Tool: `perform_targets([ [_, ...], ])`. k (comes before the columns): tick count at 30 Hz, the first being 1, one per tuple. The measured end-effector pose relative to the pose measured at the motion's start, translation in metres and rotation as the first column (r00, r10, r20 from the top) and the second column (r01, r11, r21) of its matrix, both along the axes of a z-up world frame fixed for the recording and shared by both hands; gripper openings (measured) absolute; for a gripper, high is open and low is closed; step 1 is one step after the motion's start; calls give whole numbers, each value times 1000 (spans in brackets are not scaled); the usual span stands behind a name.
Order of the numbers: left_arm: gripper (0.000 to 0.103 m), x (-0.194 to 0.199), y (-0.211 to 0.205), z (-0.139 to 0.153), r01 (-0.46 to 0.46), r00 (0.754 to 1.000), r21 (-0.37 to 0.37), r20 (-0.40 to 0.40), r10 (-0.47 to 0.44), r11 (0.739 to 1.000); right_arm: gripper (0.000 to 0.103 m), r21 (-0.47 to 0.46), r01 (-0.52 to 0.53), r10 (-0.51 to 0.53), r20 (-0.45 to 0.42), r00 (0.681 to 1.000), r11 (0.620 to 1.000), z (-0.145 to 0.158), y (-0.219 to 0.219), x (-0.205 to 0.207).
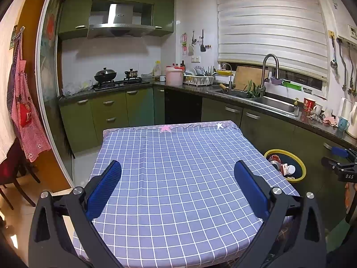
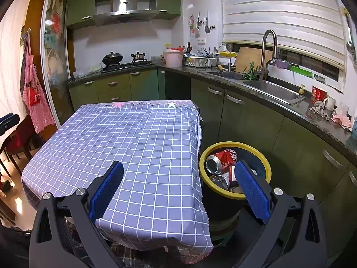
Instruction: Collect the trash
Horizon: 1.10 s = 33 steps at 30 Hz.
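A crushed red can [image 2: 221, 158] lies in the yellow-rimmed bin [image 2: 265, 167].

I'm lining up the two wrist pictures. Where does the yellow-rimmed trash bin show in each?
Left wrist: the trash bin sits at the right, past the table's right edge, part hidden by the cloth.
Right wrist: the bin sits lower right, beside the table, with a red can inside.
Shared landmark: the white star on the cloth's far edge.

Yellow-rimmed black bin [image 2: 235, 144] on floor beside table, holding crushed red can [image 2: 219, 158] and other trash.
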<state>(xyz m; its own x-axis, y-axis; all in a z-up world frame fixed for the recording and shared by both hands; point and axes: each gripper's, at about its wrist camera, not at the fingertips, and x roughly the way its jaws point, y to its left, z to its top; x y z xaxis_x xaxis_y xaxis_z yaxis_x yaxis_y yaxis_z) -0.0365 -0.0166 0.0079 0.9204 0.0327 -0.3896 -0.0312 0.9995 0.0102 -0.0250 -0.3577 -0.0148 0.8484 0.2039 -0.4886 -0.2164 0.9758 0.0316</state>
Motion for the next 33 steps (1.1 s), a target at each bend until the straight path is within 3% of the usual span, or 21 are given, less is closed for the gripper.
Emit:
perform_targets([
  [33,96,4,1,-3,9,1000,0,-21,-9,1000,98,-2,4,-4,-15,1000,1000,-5,0,6],
])
